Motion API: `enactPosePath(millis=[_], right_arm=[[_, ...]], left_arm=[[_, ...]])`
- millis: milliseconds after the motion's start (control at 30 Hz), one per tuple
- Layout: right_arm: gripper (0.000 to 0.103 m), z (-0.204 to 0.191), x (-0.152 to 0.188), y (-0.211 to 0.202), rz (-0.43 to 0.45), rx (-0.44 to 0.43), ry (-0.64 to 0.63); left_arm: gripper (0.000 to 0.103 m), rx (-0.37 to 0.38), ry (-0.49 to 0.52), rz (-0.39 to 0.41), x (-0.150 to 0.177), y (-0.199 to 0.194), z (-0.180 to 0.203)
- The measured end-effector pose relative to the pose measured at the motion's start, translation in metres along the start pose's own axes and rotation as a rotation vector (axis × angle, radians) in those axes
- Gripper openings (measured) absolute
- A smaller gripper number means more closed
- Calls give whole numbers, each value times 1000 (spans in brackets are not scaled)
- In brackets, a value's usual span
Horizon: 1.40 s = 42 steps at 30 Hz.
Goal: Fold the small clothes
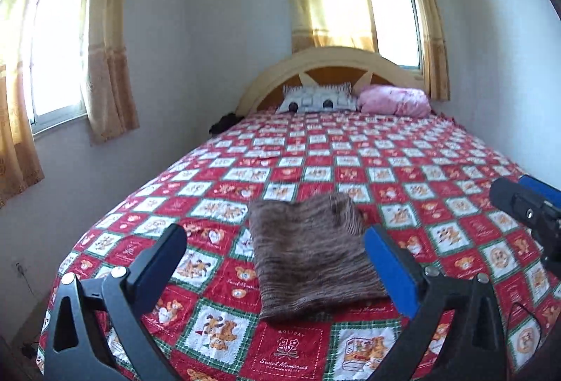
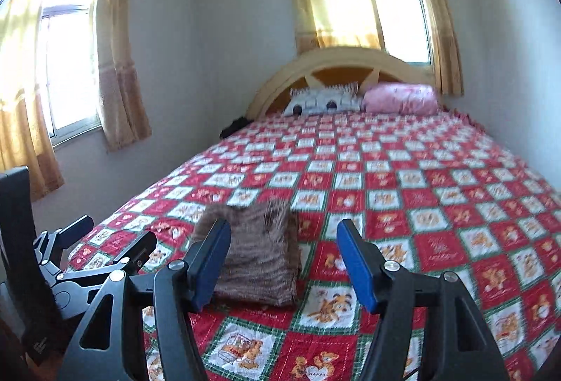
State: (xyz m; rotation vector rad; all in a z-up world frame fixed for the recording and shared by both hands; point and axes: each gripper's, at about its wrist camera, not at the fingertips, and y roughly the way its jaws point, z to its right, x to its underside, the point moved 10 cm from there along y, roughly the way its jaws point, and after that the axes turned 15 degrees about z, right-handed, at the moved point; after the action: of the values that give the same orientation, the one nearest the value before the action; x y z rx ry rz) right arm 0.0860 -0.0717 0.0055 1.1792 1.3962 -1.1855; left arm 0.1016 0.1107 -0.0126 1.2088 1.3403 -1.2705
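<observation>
A brown striped knit garment (image 1: 308,254) lies folded flat on the red and white patchwork bedspread (image 1: 315,163) near the foot of the bed. My left gripper (image 1: 277,233) hovers above and in front of it, open wide, with nothing between its fingers. In the right wrist view the same garment (image 2: 259,258) lies low and left of centre. My right gripper (image 2: 284,230) is open and empty above the bedspread (image 2: 420,191), its left finger (image 2: 210,258) overlapping the garment's left edge in the picture. Each gripper shows at the edge of the other's view.
A white patterned pillow (image 1: 315,98) and a pink pillow (image 1: 394,100) lean on the arched wooden headboard (image 1: 329,61). A dark item (image 1: 224,123) sits at the bed's far left corner. Walls and curtained windows stand on the left and behind the bed.
</observation>
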Motion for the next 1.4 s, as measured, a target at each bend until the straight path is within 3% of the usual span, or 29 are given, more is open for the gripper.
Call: enactPosePath(millis=[67,200,400,1400], right_arm=[[74,-7,-8,-7,31,-5,-16],[77,-17,-16,-18,73,-8,-55],[77,-21,-14,-24,73,-12,-54],[77,-5,-7,-25,53,-5,9]], left_arm=[[103,-53,20,-7,-4,-6,-6],[103,-164,58,12,-7,-16,-18],[103,-148,11,-2,-7,-21,-21],[103,-147,55,2,-10,-27,-4]])
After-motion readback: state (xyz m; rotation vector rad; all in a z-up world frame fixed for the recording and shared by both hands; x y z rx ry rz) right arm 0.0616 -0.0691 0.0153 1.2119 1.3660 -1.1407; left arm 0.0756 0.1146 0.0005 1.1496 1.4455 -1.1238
